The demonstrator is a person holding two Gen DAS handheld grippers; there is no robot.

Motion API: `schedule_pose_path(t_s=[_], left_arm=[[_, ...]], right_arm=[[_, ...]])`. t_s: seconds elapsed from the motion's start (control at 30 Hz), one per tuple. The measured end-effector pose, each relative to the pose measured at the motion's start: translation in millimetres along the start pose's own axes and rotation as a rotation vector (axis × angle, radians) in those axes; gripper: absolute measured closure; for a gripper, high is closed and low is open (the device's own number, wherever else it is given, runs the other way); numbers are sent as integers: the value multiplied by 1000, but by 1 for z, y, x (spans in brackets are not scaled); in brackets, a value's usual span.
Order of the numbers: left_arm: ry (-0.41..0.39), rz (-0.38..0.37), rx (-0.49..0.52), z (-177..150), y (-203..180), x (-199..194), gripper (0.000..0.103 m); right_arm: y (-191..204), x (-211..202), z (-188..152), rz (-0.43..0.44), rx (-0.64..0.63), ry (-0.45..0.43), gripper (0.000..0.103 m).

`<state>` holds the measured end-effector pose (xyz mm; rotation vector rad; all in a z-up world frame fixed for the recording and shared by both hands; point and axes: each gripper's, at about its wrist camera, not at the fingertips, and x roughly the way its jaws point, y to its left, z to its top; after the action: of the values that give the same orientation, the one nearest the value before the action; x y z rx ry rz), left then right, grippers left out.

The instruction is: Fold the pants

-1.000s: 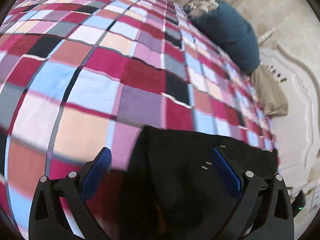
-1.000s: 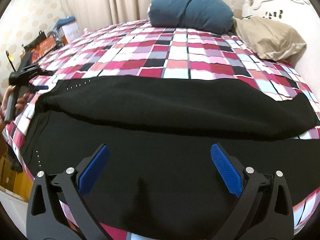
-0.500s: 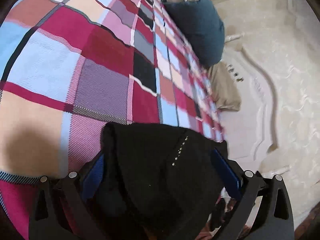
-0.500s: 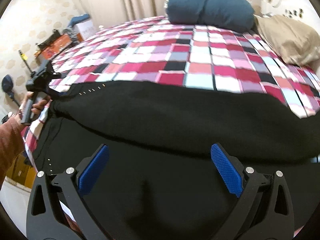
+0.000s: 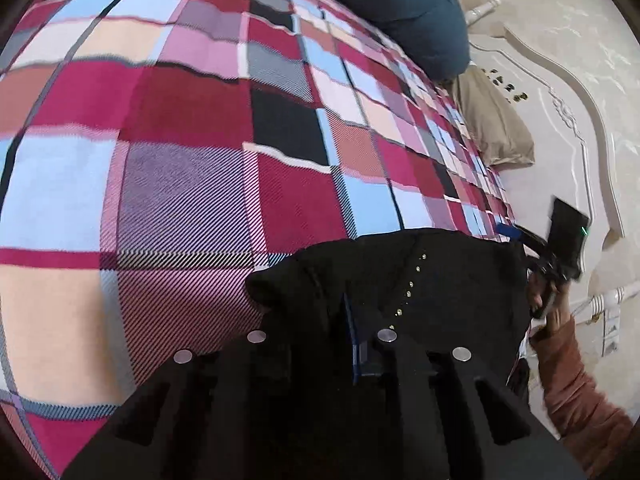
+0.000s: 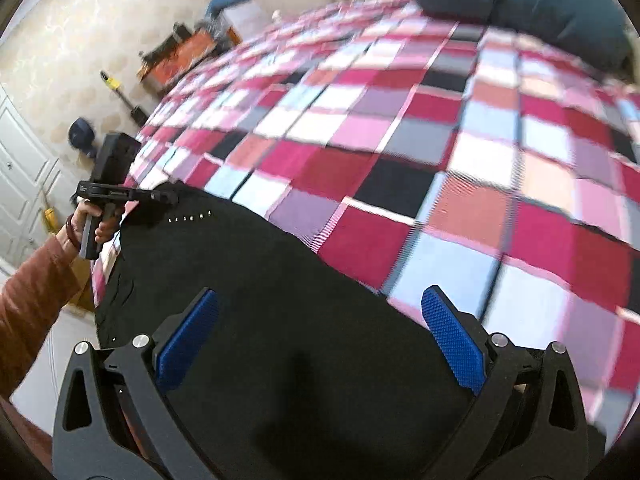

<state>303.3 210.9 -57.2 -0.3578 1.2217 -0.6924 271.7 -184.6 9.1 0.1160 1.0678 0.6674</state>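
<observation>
Black fabric pants point(image 6: 256, 280) w/ a short row of tiny metal studs are lying on the bed's checked red, pink and blue blanket point(image 5: 180, 152), spread along the blanket's near edge. The left gripper point(image 5: 352, 320) is pinched tight on one end of the pants, black cloth bunched up btwn its blue pads right by the studs (you can only see a sliver of one pad). From the other side you can see a hand in a rust-brown sleeve point(image 6: 36, 292) holding that gripper's handle at the blanket's corner. The right gripper point(image 6: 320, 332) has its blue-padded fingers point(image 6: 452, 344) spread wide, nothing btwn them, hovering over the pants' dark cloth close to the blanket's edge. Far end of the blanket: a dark teal round cushion point(image 5: 400, 8) and a tan pillow point(image 5: 492, 128) next to it, against a white carved headboard point(image 5: 568, 128).
</observation>
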Motion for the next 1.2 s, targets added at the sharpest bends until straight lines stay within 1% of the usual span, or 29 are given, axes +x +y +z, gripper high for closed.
schedule_pose_path(t_s=[0.03, 0.07, 0.1, 0.13, 0.17, 0.2, 0.23, 0.27, 0.3, 0.33, 0.37, 0.43, 0.53, 0.63, 0.7, 0.73, 0.83, 0.9, 1.0, 1.1, 1.2], left_arm=[[-2, 4, 12, 1, -1, 2, 84], [-4, 8, 24, 0, -2, 1, 85], [-5, 11, 35, 0, -2, 1, 85], [-4, 13, 42, 0, -3, 2, 86], [-4, 14, 46, 1, -4, 2, 86], [-3, 13, 48, 1, -4, 2, 86], [-2, 14, 50, 2, -4, 2, 87], [-2, 16, 53, 2, -5, 2, 87], [-8, 17, 61, 3, -6, 1, 87], [-14, 19, 69, 3, -8, 0, 87], [-22, 21, 78, 4, -12, 0, 87], [-50, 14, 94, 6, -17, -5, 87], [-96, -16, 119, 5, -26, -15, 87], [-129, -45, 137, 0, -33, -28, 87], [-158, -70, 146, -5, -38, -37, 87], [-175, -87, 152, -8, -40, -43, 87], [-221, -129, 173, -20, -50, -56, 87], [-247, -151, 184, -31, -56, -64, 87], [-264, -154, 193, -49, -63, -71, 87], [-269, -135, 211, -69, -68, -73, 86], [-283, -138, 194, -91, -66, -76, 85]], right_arm=[[-3, 12, 6, 8, -1, 36, 9], [-4, 20, 7, 5, -9, 61, 23], [-3, 31, 10, 4, -25, 90, 30], [-3, 40, 12, 10, -37, 118, 40], [-2, 51, 12, 12, -49, 156, 42], [-1, 57, 12, -4, -64, 175, 43], [1, 62, 13, -22, -84, 184, 49], [4, 63, 14, -45, -109, 186, 70], [5, 64, 15, -59, -116, 192, 85], [4, 64, 16, -40, -97, 205, 94], [2, 62, 16, -9, -68, 202, 95], [8, 57, 15, -22, -90, 188, 96], [21, 42, 11, -41, -107, 136, 97], [37, 18, 3, -48, -130, 63, 97], [52, -4, -7, -55, -146, -3, 97], [57, -7, -10, -58, -153, -23, 97], [81, -33, -32, -73, -185, -99, 97], [95, -43, -47, -80, -206, -125, 97], [119, -55, -78, -100, -259, -156, 97], [136, -58, -106, -124, -284, -168, 97], [148, -52, -133, -121, -287, -156, 97]])
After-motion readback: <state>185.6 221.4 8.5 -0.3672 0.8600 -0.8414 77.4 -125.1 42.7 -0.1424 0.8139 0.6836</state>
